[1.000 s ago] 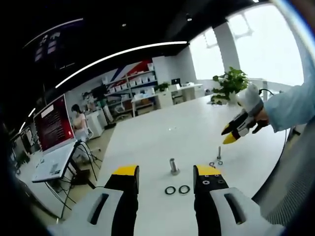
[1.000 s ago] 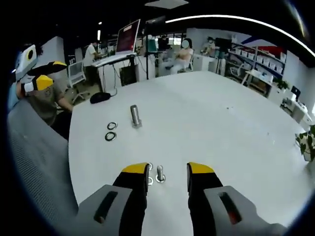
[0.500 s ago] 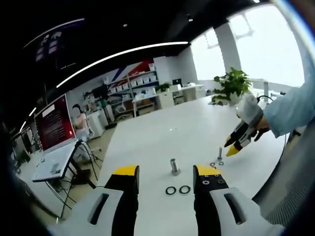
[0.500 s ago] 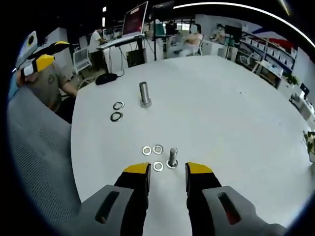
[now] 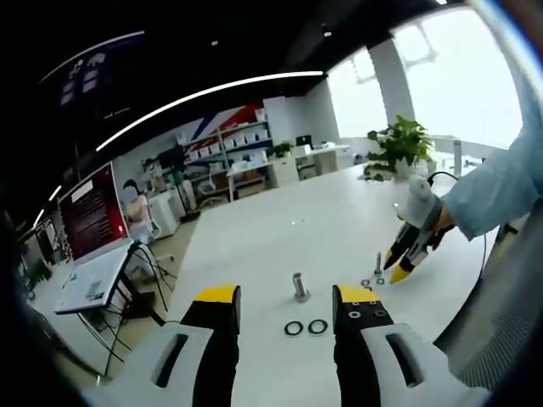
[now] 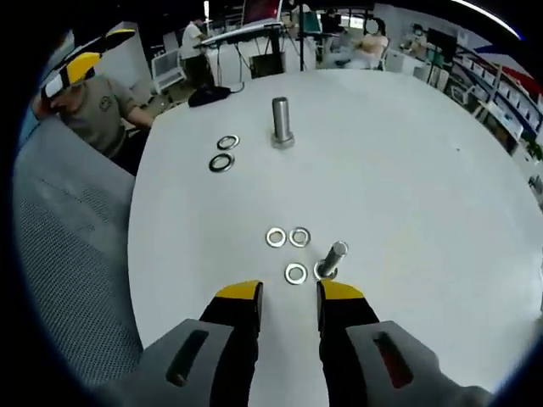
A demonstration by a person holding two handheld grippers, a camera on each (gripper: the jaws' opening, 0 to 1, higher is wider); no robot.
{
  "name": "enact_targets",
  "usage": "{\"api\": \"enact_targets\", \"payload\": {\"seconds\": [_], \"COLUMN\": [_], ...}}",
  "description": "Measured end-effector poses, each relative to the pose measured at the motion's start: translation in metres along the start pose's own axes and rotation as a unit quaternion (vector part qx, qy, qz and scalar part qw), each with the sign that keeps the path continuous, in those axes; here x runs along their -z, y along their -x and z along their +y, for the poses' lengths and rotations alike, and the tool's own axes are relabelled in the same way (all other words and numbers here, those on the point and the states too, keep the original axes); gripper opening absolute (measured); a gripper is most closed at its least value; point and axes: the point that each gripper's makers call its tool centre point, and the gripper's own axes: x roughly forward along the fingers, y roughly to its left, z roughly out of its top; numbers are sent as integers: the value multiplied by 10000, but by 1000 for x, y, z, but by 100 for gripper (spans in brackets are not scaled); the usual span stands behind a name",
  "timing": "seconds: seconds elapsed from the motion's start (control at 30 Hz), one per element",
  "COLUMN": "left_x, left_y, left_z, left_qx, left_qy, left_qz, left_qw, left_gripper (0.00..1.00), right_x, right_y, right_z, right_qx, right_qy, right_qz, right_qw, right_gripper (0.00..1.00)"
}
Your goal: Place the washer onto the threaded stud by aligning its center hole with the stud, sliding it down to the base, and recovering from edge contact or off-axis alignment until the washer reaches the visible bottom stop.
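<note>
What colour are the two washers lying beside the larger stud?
Dark, nearly black washers beside the larger stud; clearest in the right gripper view.

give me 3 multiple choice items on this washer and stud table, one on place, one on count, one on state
1. Where do the three small silver washers lie?
A. stacked on the large stud
B. flat on the table beside the small stud
C. between the right gripper's jaws

2. How many dark washers lie next to the large stud?
A. two
B. four
C. none

3. What state is the right gripper in?
A. shut on a washer
B. shut on the small stud
C. open, holding nothing

Answers:
1 B: the small silver washers lie flat on the table by the small stud.
2 A: two dark washers lie beside the large stud.
3 C: the right gripper has its jaws apart with bare table between them.
</note>
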Motion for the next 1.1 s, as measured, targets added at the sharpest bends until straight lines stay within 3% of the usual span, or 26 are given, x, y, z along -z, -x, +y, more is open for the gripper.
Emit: {"api": "enact_targets", "payload": {"seconds": [0.53, 1.1], "left_x": [0, 1], "left_y": [1, 1], "left_z": [3, 2], "left_qx": [-81, -66], "left_qy": [-48, -53], "left_qz": [-16, 7], "left_qw": [10000, 10000], "left_gripper": [42, 42], "right_x": [-1, -1], "right_y": [-15, -17], "right_z": [0, -6], "right_qx": [-239, -38], "right_qy": [297, 550], "right_qz": [363, 543], "right_qw": [9986, 9970], "right_gripper": [23, 18]}}
